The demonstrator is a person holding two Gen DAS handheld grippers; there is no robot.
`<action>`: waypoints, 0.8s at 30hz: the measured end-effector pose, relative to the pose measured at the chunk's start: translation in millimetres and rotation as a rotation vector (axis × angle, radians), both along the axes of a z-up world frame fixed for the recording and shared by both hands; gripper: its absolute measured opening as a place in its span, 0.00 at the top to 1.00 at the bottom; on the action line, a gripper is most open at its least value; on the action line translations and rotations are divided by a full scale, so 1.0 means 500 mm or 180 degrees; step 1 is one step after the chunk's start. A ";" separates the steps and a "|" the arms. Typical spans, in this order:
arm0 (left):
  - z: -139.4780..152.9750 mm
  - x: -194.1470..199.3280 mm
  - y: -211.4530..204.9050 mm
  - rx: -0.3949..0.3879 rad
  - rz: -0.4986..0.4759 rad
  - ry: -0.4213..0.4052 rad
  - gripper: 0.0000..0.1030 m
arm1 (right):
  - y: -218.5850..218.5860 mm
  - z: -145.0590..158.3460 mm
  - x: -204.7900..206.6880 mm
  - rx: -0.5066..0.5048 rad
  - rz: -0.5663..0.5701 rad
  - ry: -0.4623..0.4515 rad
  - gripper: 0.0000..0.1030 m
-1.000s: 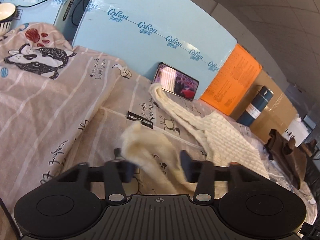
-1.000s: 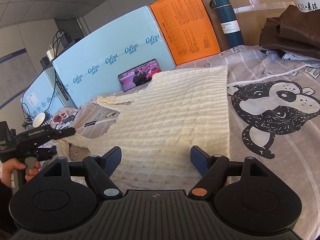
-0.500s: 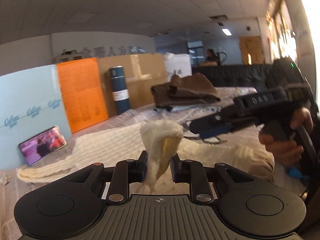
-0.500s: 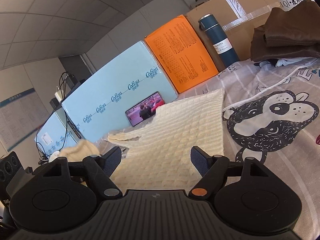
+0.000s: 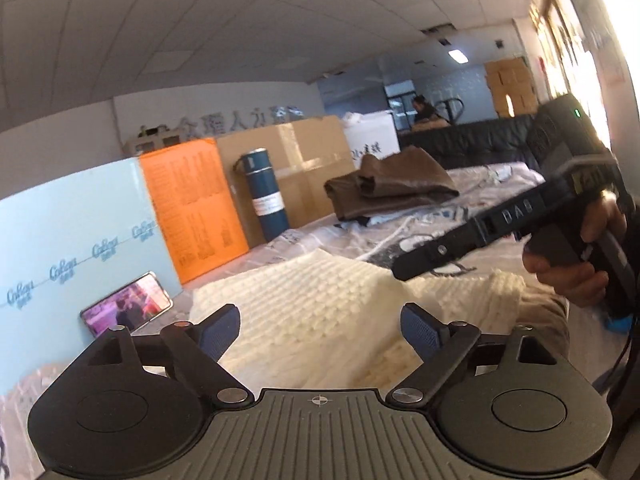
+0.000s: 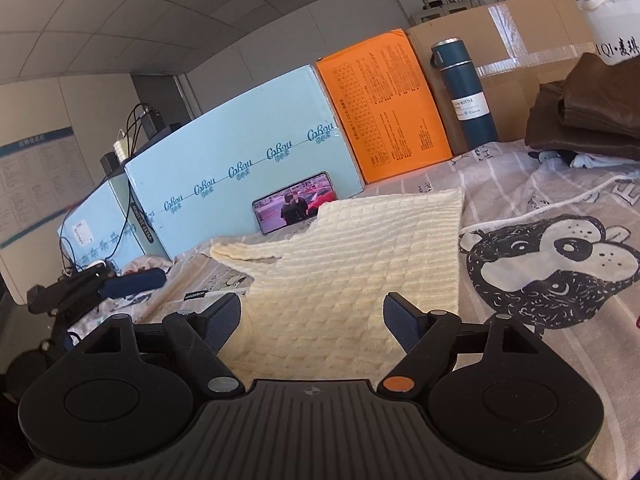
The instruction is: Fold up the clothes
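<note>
A: Left gripper [image 5: 320,326] state?
B: Jaws had just been opening, stood wide, nothing between them. Right gripper [image 6: 312,322] also spread, empty.
A: Garment?
B: Cream waffle-knit sweater [image 6: 352,264] lay flat on the grey cartoon-dog bedsheet [image 6: 560,280], under both grippers.
A: Containers?
B: Taped brown cardboard box [image 6: 516,40] and orange printed box [image 6: 392,104] were shut, contents unseen. Dark blue capped vacuum bottle [image 6: 466,92] stood upright between them.

Black hand-held gripper [image 5: 320,330]: blue finger pads [image 5: 420,326], silver screws, ribbed body.
</note>
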State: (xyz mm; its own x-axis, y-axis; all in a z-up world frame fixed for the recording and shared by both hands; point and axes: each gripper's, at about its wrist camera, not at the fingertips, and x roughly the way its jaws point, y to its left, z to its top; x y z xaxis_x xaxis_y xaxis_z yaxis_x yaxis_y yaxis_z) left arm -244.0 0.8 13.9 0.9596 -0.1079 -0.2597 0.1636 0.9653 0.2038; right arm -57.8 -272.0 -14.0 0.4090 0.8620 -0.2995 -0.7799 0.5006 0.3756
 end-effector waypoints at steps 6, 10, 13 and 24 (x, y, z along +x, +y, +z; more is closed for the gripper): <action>-0.007 0.023 0.042 -0.0029 0.0559 0.0303 0.07 | 0.045 0.003 -0.010 -0.0334 0.0109 -0.0285 0.22; -0.038 0.060 0.042 0.0161 0.0703 0.0717 0.06 | 0.070 -0.006 -0.018 -0.0645 0.0211 -0.0443 0.21; -0.044 0.070 0.044 0.0214 0.0625 0.0769 0.06 | 0.086 -0.017 -0.018 -0.0867 0.0217 -0.0454 0.19; 0.008 0.114 0.260 -0.1801 0.1104 0.0534 0.06 | 0.063 0.033 0.030 -0.0478 0.0290 -0.0390 0.17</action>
